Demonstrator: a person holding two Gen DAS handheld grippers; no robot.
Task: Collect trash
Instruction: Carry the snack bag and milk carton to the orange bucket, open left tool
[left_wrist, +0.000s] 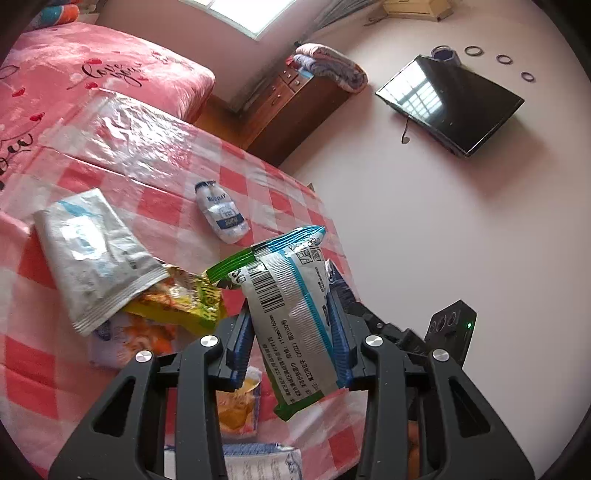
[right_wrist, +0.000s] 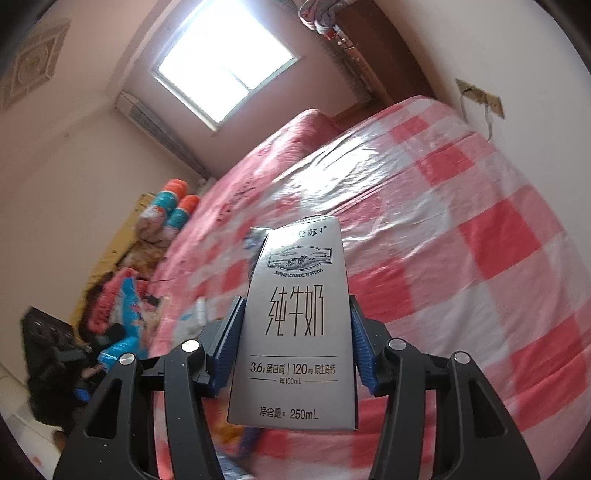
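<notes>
Silver milk carton (right_wrist: 295, 325) clamped in the right gripper (right_wrist: 295, 332), crinkly wrapper (left_wrist: 291, 314) pinched in the left gripper (left_wrist: 291, 332) above the checked cloth (left_wrist: 147, 177)

A table with a shiny red and white checked cloth (left_wrist: 155, 173) holds the trash. Ahead of the left gripper (left_wrist: 291, 328) and a bit to its left, a small white bottle (left_wrist: 221, 212) lies on its side. Further left lies a silver packet (left_wrist: 92, 254), its end on top of a yellow wrapper (left_wrist: 184, 299). Close under the gripper lie an orange packet (left_wrist: 236, 410) and a white and blue one (left_wrist: 258, 461)
</notes>
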